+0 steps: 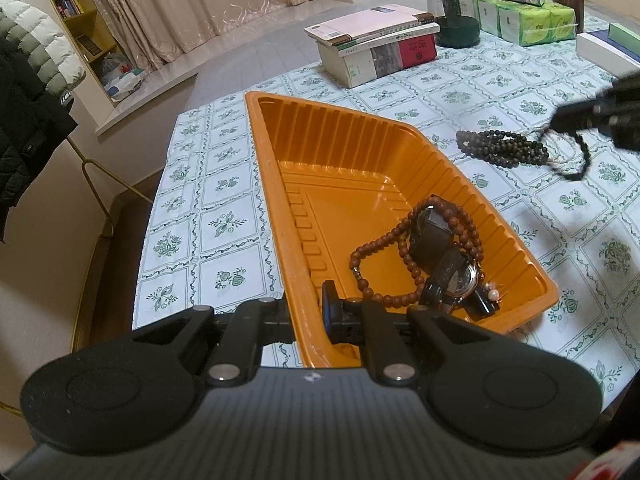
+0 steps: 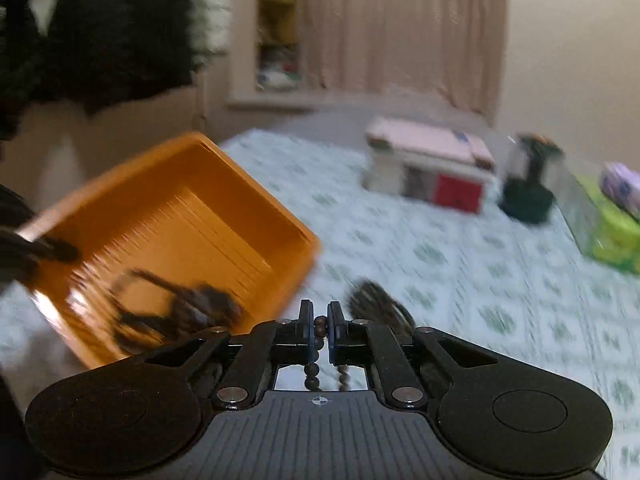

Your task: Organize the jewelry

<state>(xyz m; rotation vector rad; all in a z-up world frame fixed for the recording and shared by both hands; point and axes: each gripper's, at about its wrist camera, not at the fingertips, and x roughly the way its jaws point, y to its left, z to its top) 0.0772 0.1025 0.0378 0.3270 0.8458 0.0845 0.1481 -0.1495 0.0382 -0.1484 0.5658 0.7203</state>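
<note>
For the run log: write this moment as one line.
left gripper: shut on tray rim | right gripper: shut on dark beads, lifting | in tray: brown beads, watch

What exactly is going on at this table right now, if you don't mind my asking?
A person is sorting jewelry with two handheld grippers. The left gripper is shut on the orange tray's rim; a brown bead strand and a watch lie inside. The right gripper is shut on a dark bead strand.

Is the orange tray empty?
No, the orange tray already holds a brown bead bracelet and a watch at its near end.
</note>
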